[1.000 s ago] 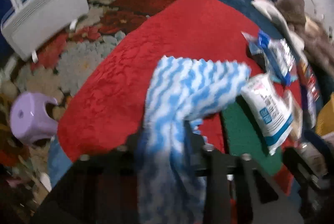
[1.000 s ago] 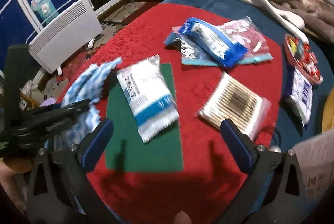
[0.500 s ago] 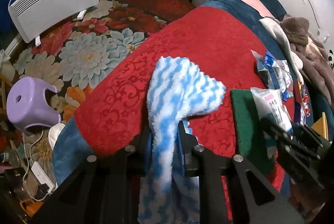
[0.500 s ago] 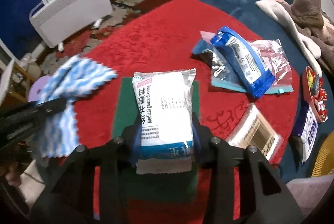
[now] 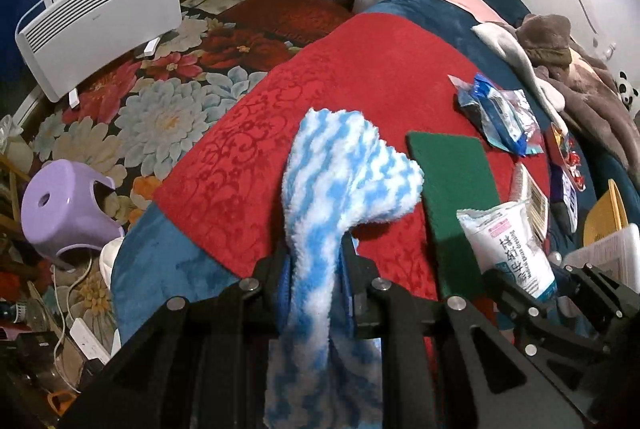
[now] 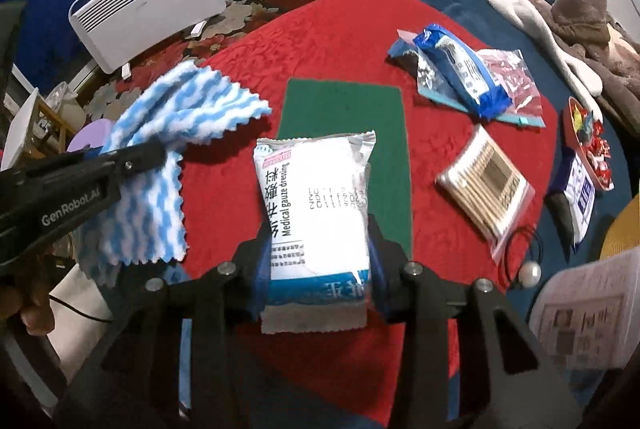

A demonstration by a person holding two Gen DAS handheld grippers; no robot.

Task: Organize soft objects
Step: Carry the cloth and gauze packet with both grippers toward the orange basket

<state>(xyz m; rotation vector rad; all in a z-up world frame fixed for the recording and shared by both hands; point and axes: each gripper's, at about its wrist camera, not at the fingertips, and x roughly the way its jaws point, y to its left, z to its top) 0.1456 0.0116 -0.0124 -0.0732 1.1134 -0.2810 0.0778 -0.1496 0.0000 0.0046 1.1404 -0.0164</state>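
Observation:
My left gripper (image 5: 314, 261) is shut on a blue-and-white fluffy cloth (image 5: 344, 165) and holds it above the red blanket (image 5: 360, 69); the cloth also shows in the right wrist view (image 6: 160, 157). My right gripper (image 6: 318, 253) is shut on a white medical gauze pack (image 6: 316, 205), lifted above a green pad (image 6: 344, 117). The pack (image 5: 508, 245) and the pad (image 5: 452, 173) show at the right of the left wrist view.
A blue packet on clear bags (image 6: 464, 69), a pack of cotton swabs (image 6: 484, 185) and a red dish of sweets (image 6: 588, 141) lie on the bed. A white heater (image 5: 100, 17) and a purple stool (image 5: 64, 205) stand on the flowered rug.
My right gripper closed on the gauze pack and lifted it off the green pad. My left gripper drew back towards the bed's edge with the cloth.

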